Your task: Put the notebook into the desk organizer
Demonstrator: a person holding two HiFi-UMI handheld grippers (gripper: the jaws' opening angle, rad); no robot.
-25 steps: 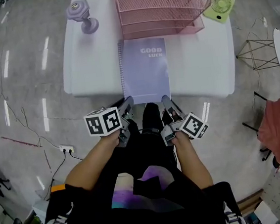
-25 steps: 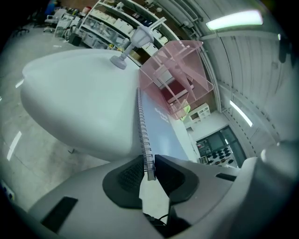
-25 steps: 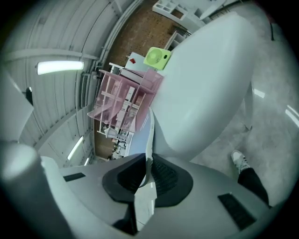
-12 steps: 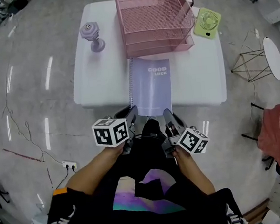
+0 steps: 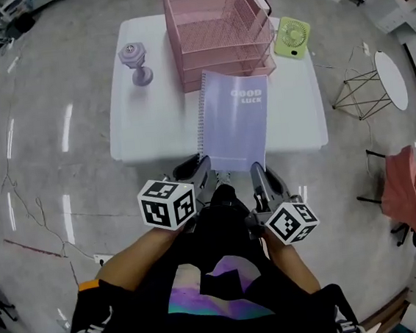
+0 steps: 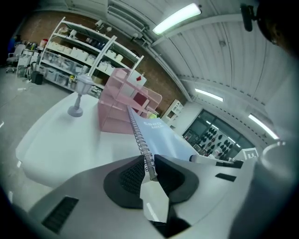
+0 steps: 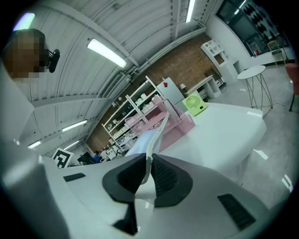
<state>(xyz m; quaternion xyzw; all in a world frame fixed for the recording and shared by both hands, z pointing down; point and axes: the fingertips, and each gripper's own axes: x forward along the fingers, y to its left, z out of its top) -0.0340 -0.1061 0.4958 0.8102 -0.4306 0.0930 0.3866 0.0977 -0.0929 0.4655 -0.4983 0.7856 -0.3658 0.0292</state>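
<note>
Left gripper [image 5: 198, 172] and right gripper [image 5: 259, 174] jaws tight on notebook [image 5: 234, 122], lengthwise toward desk organizer [image 5: 212, 32].

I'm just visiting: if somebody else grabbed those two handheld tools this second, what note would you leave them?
Left tool: shut on the notebook at its spiral edge, near corner.
Right tool: shut on the opposite edge.
Notebook: held off the white table, far end toward the pink desk organizer.
Done: notebook picked up.
Left to do: slide it into an organizer tray, then release both tools.
</note>
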